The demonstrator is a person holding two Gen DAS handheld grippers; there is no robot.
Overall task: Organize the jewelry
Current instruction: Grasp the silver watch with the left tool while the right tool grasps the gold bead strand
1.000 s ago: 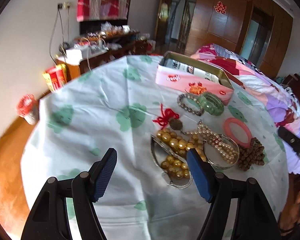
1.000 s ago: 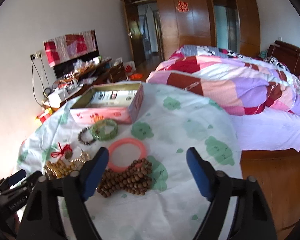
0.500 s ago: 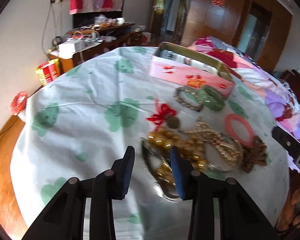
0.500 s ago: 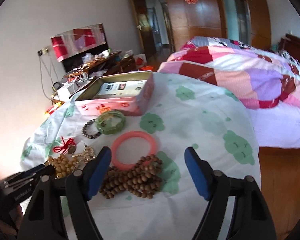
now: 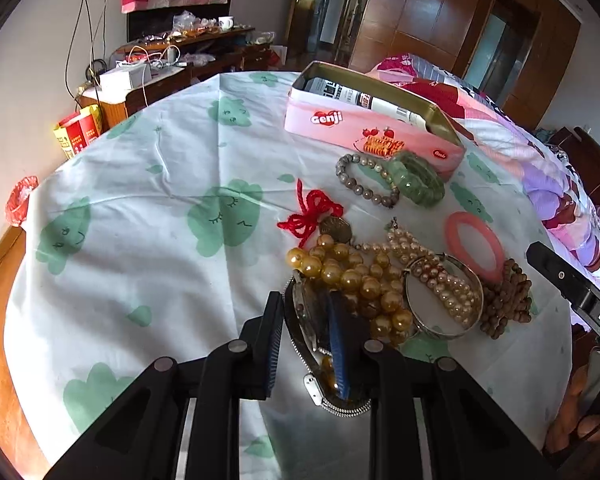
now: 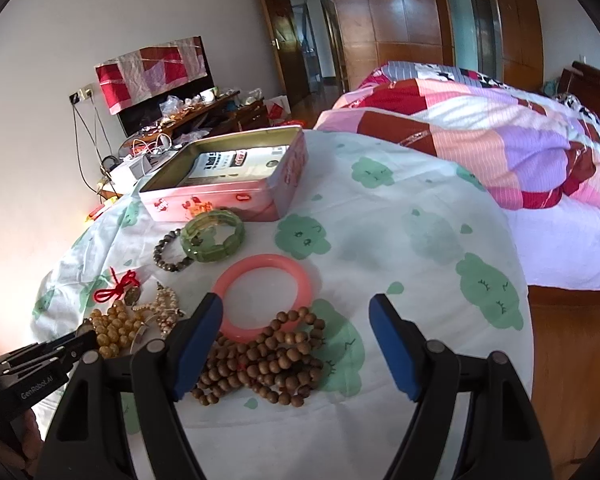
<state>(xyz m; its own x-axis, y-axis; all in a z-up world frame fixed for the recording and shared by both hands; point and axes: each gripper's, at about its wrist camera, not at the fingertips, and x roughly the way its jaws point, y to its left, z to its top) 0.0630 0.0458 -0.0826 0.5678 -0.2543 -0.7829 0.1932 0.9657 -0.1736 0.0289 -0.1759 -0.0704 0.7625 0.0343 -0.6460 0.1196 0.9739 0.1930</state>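
Note:
My left gripper (image 5: 306,344) is shut on the rim of a silver bangle (image 5: 312,332) that lies under a gold bead necklace (image 5: 352,276). Beside them lie a second silver bangle with a pearl strand (image 5: 444,296), a red cord pendant (image 5: 312,212), a grey bead bracelet (image 5: 364,184), a green jade bracelet (image 5: 416,178), a pink bangle (image 5: 474,240) and brown wooden beads (image 5: 504,304). An open pink tin (image 5: 364,124) stands behind. My right gripper (image 6: 296,344) is open and empty above the wooden beads (image 6: 264,364), near the pink bangle (image 6: 262,296).
The round table has a white cloth with green clouds (image 5: 148,184). A bed with a patchwork quilt (image 6: 480,136) lies to the right. A cluttered cabinet (image 5: 172,60) stands by the far wall. The tin (image 6: 224,176) holds a printed packet.
My left gripper moved forward to the jewelry pile and shut on the silver bangle. My right gripper stayed open and shifted slightly closer to the wooden beads.

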